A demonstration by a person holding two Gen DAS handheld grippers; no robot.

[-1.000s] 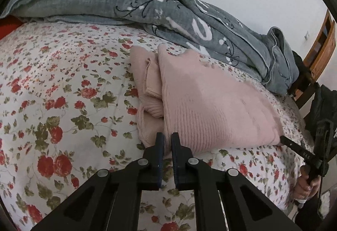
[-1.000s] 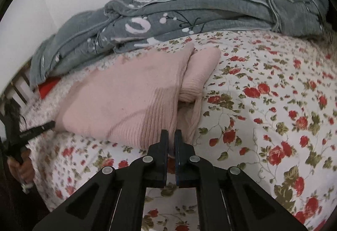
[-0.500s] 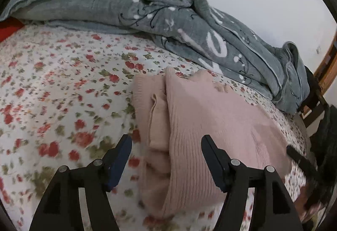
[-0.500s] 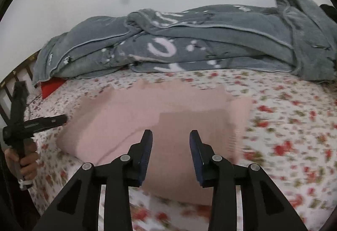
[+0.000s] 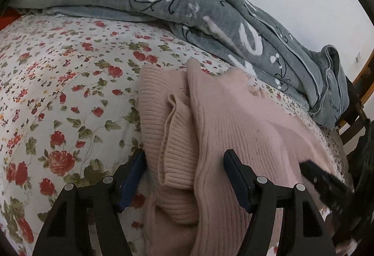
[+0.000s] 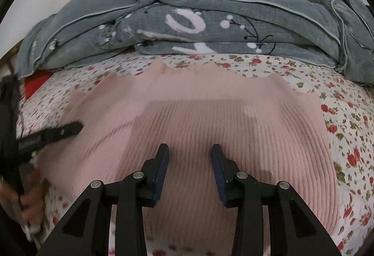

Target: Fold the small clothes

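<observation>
So your pink sweater (image 5: 245,134) is lying folded on the bed, on the floral sheet (image 5: 58,92), filling the middle and lower right of the left wrist frame. Your left gripper (image 5: 184,168) has just been opening; its jaws stand wide apart around the sweater's left edge, with the folded ribbed sleeve and cuff between them, and the pads aren't pressing on anything. In the right wrist frame the sweater (image 6: 210,120) spreads across the centre, and your right gripper (image 6: 189,153) hangs over the ribbed knit at the bottom, jaws parted a bit and holding nothing. The grey blanket (image 6: 210,22) is bunched along the top, behind the sweater. Your other gripper pokes in blurry at mid-left.
</observation>
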